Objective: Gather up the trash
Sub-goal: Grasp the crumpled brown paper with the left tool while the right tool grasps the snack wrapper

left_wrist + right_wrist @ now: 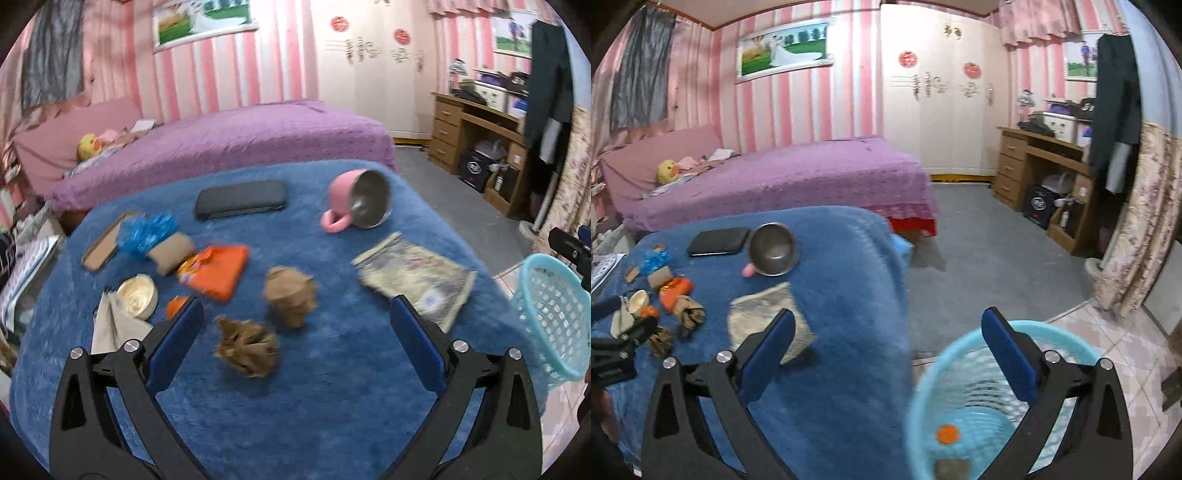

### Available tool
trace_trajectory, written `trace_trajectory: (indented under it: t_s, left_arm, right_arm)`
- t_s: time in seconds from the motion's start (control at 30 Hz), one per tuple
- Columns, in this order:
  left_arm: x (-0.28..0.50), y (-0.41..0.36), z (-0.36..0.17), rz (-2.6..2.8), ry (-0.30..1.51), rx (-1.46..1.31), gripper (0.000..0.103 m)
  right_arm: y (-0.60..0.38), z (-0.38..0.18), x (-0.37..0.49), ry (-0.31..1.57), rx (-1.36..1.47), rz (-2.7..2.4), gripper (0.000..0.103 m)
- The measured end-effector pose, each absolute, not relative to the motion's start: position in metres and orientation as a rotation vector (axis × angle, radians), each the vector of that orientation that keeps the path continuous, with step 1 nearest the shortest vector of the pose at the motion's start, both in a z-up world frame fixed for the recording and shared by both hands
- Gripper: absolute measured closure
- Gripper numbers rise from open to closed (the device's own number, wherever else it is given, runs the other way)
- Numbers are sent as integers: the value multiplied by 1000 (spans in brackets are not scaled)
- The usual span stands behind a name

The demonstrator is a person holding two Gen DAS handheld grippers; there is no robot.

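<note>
Fingers of both grippers spread empty; only the right view shows trash inside the basket [964, 350].

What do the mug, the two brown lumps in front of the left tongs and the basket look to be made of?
Mug: likely metal inside, dull grey sheen, pink matte outer shell, perhaps plastic.
Brown lumps: crumpled paper, by the creases.
Basket: light blue plastic, moulded lattice wall.
</note>
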State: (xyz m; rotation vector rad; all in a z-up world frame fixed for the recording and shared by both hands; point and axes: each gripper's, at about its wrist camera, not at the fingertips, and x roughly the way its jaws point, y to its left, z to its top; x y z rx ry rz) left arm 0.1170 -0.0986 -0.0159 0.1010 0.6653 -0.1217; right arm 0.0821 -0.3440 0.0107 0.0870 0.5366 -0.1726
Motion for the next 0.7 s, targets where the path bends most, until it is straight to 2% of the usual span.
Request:
trace_trajectory:
  t_s: [0.33,0.4,0.43,0.5,0.53,0.57,0.7]
  left_arm:
    - [138,-59,-70,-138,760,23,6]
    - [141,-59,-72,-149,763,20,9]
    - [142,-59,-73,-150,763,18,16]
    - [147,-59,-74,-176,774,2,36]
    - [150,-58,-75,-189,790,-3,52]
    - [152,-58,-77,-197,804,-4,56]
    - [148,-57,-70,-199,784,24,57]
  right_arm:
    - [-298,-26,115,613,49,-155,5]
    - [-300,-32,118,627,68,-150,5]
    - [-300,-35,120,638,78,-145,5]
    - [-298,-38,122,649,73,-135,5]
    - [-295,-38,124,651,62,-130,5]
    - [-293,-39,125,651,51,-127,5]
    - [-284,-45,135,673,21,-102,5]
